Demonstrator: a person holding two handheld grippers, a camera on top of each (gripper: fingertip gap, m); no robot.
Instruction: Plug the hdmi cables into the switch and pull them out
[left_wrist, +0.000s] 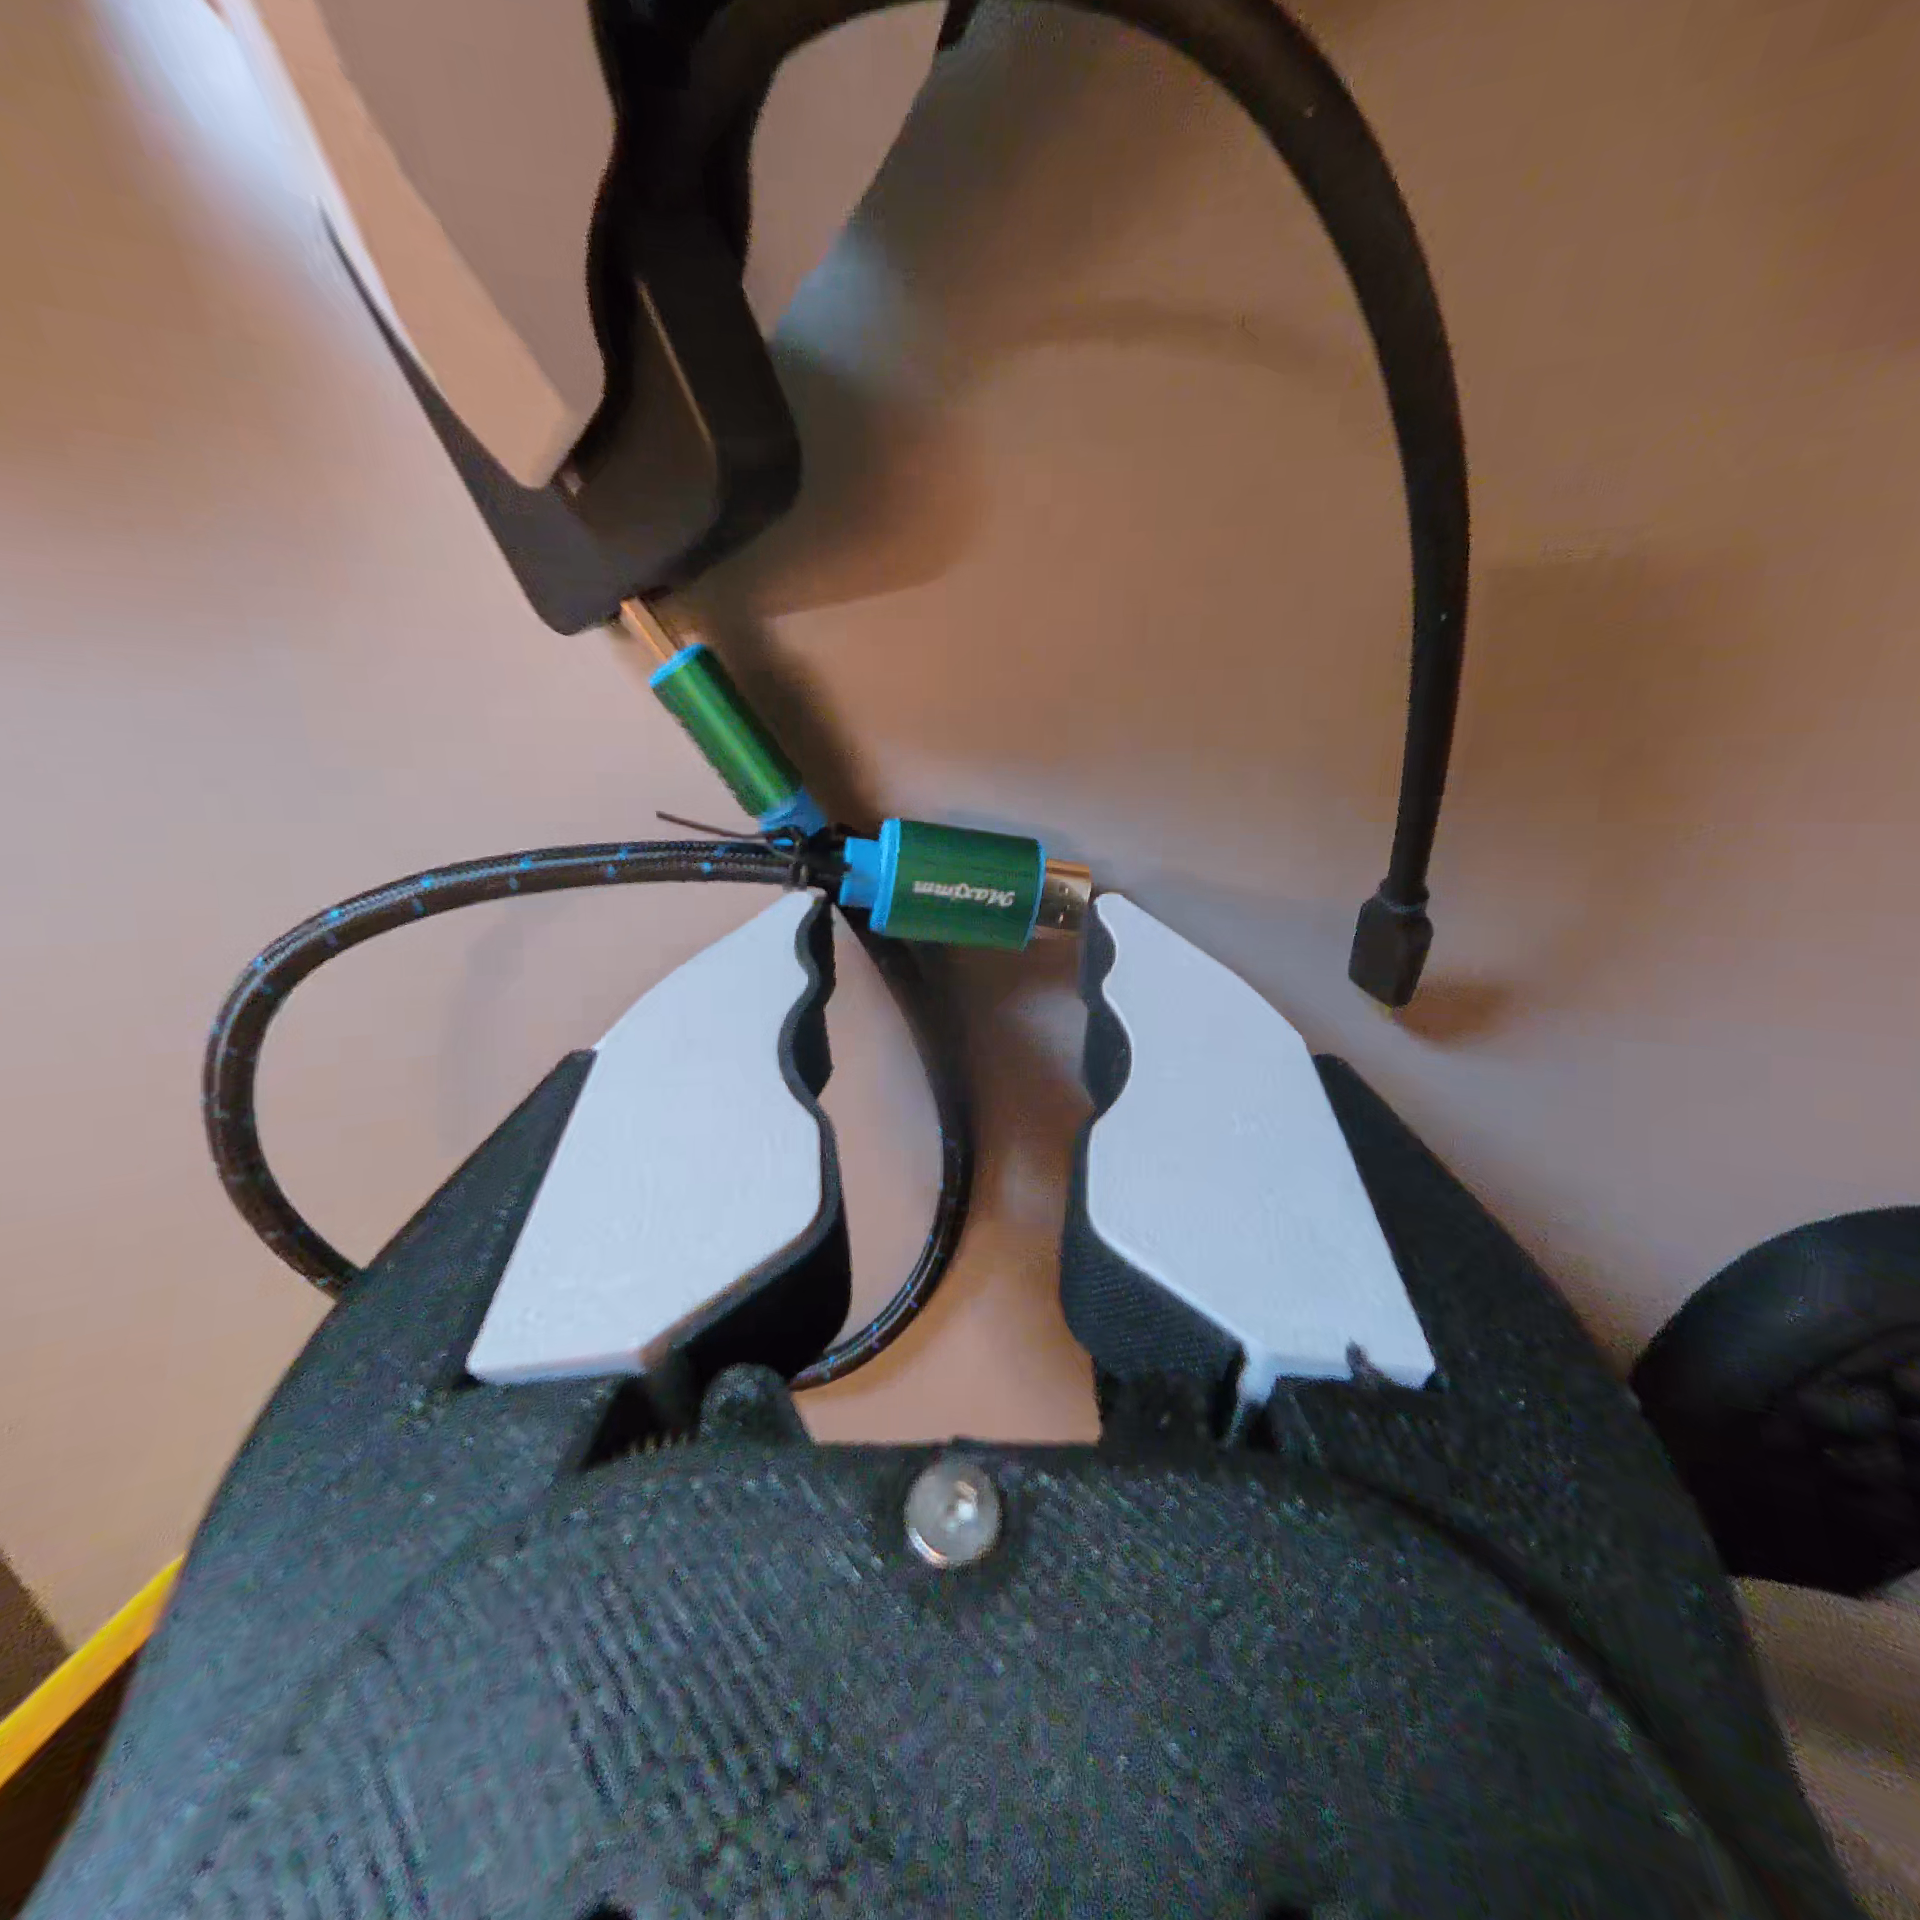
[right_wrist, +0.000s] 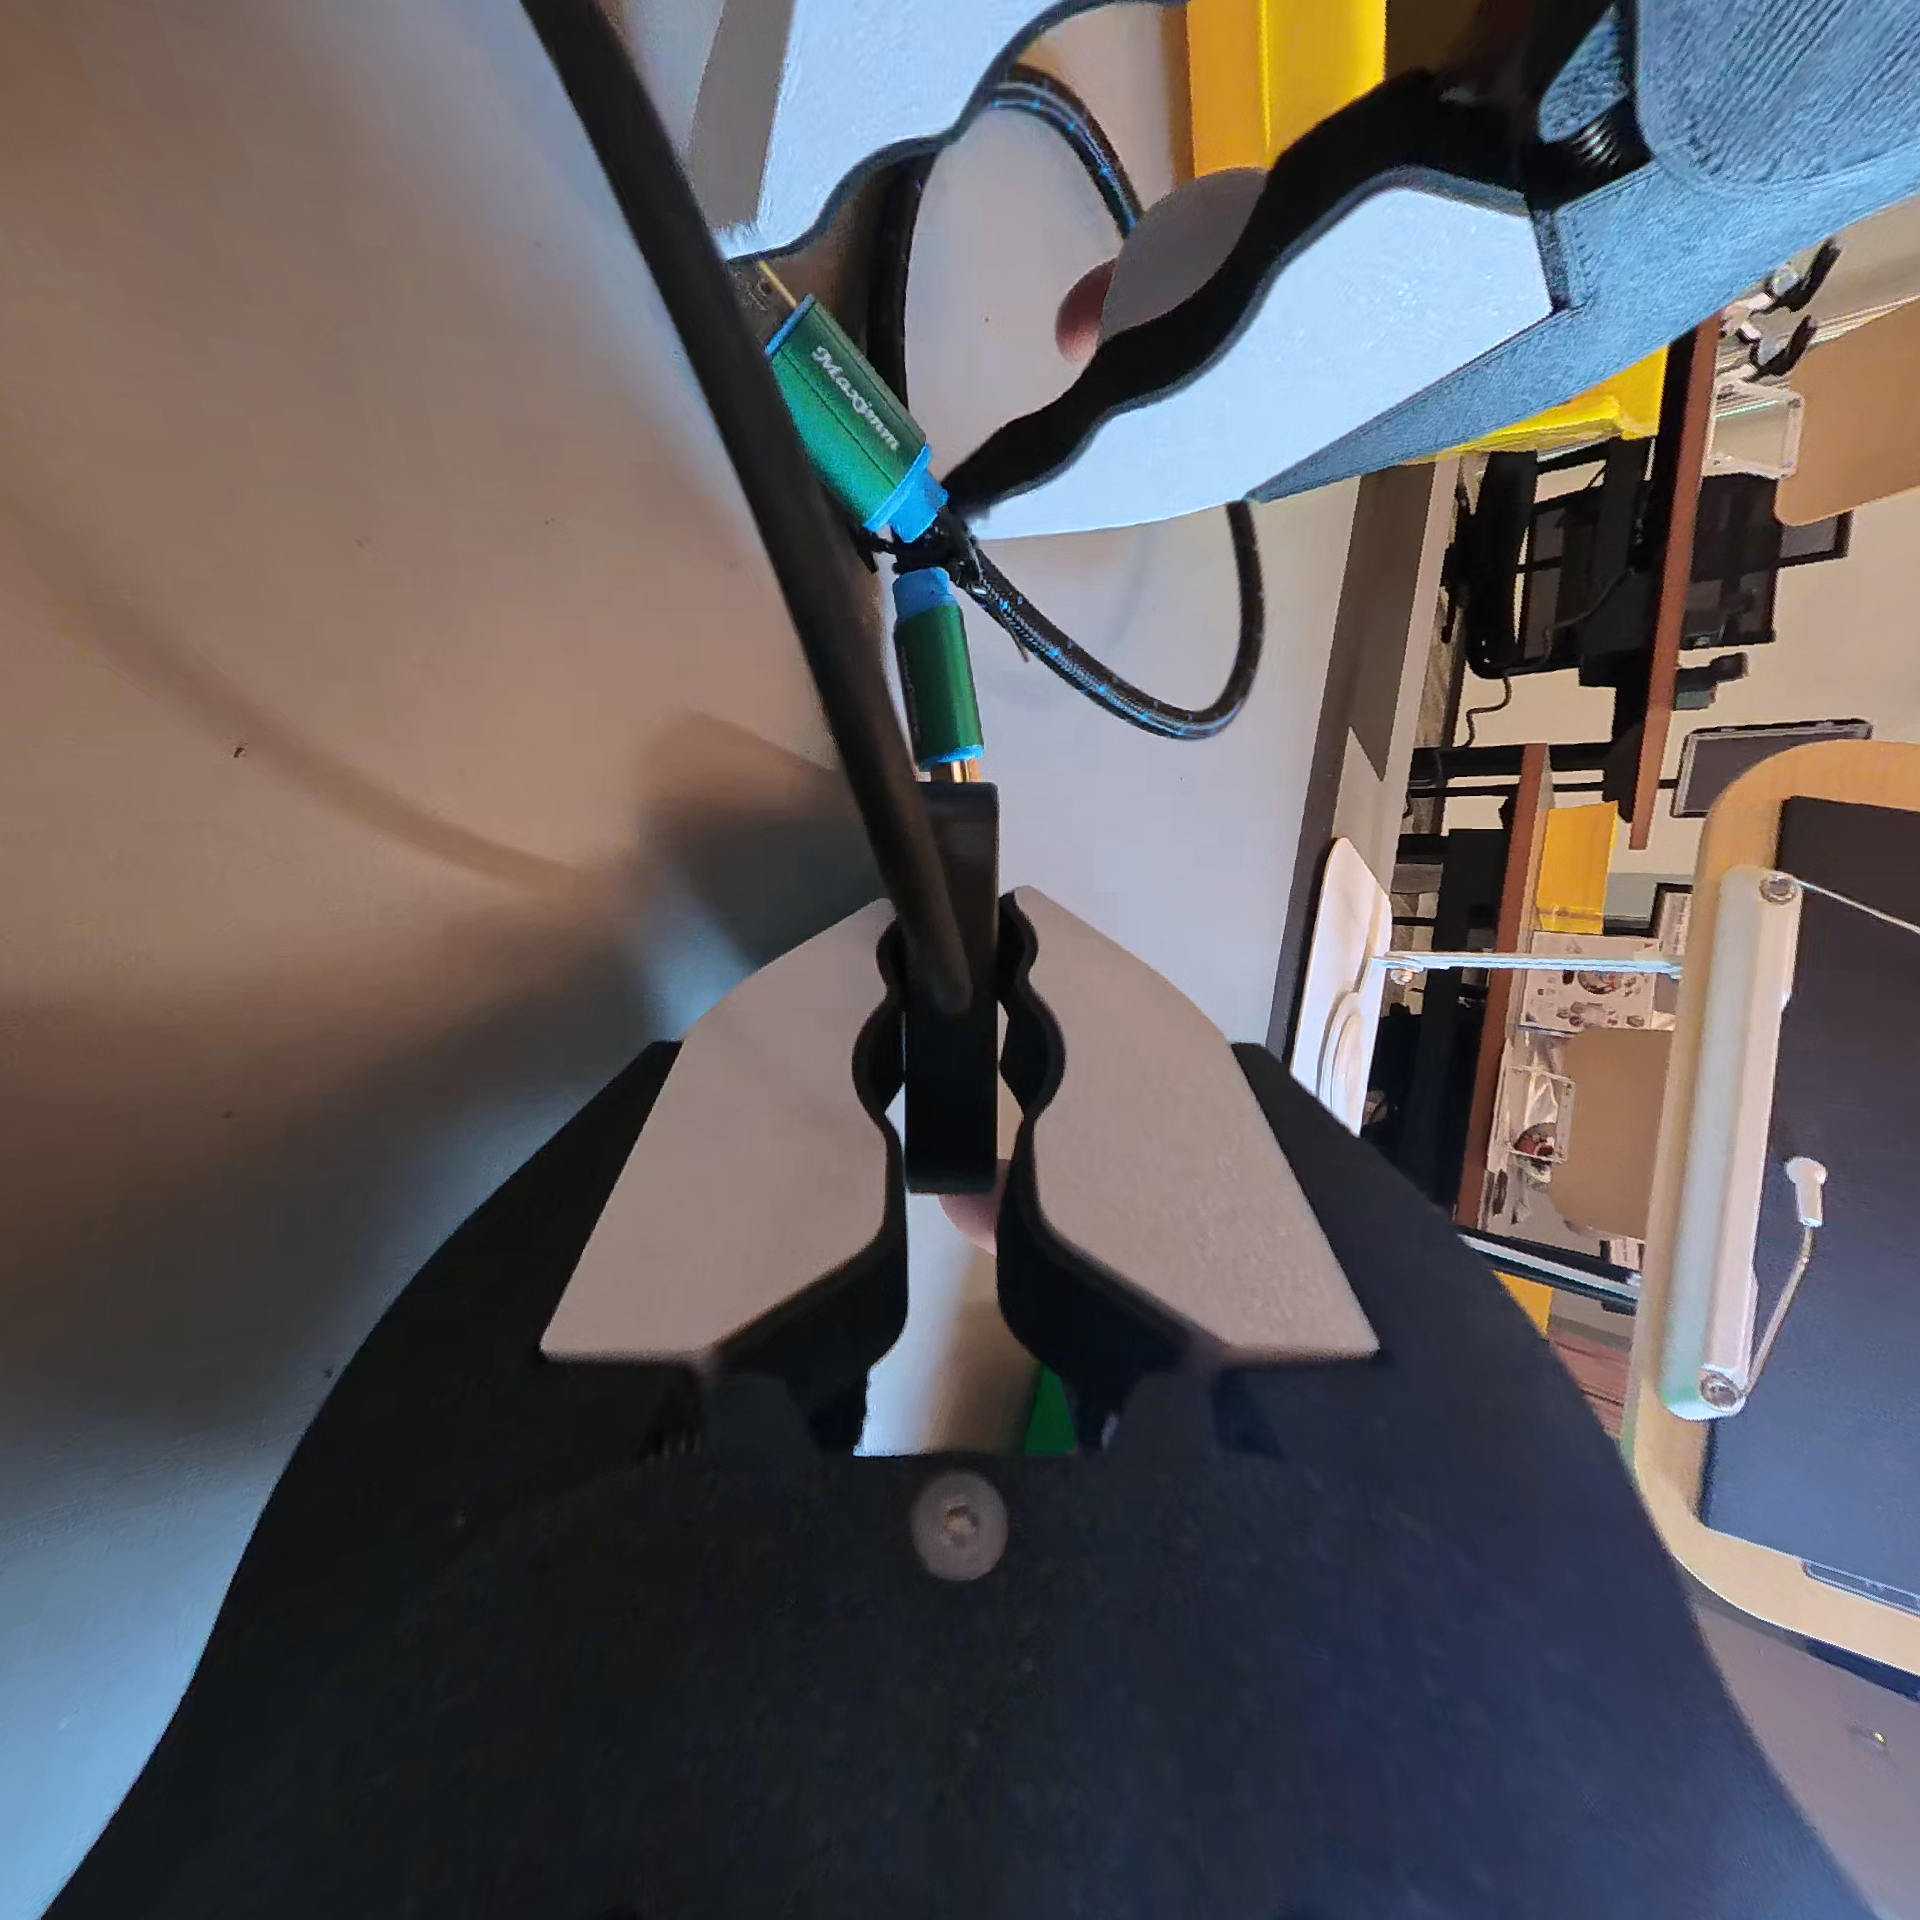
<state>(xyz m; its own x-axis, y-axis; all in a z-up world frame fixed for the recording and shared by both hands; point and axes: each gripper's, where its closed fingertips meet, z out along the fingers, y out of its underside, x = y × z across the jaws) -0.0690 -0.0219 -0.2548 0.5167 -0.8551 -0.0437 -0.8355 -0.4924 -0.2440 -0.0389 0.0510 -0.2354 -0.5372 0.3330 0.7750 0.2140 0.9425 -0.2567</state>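
Observation:
My right gripper (right_wrist: 951, 935) is shut on the edge of the flat black switch (right_wrist: 951, 1081). One green HDMI plug (right_wrist: 935, 675) sits in the switch's far end. In the left wrist view the switch (left_wrist: 675, 416) hangs at top left with that plug (left_wrist: 722, 738) in it. The other green plug (left_wrist: 956, 883) of the same braided black-and-blue cable (left_wrist: 260, 1039) lies free, just beyond the tips of my open left gripper (left_wrist: 961, 935). A black cable (left_wrist: 1423, 520) arcs from the switch, and its plug (left_wrist: 1392, 956) rests on the table.
The beige table (left_wrist: 1558, 1091) has a yellow edge (left_wrist: 83, 1662) at lower left. A round black object (left_wrist: 1787, 1403) lies to the right of my left gripper. The right wrist view shows desks, monitors and a laptop (right_wrist: 1829, 1143) far off in the room. One gripper's finger ends stand about 9 cm off the other's.

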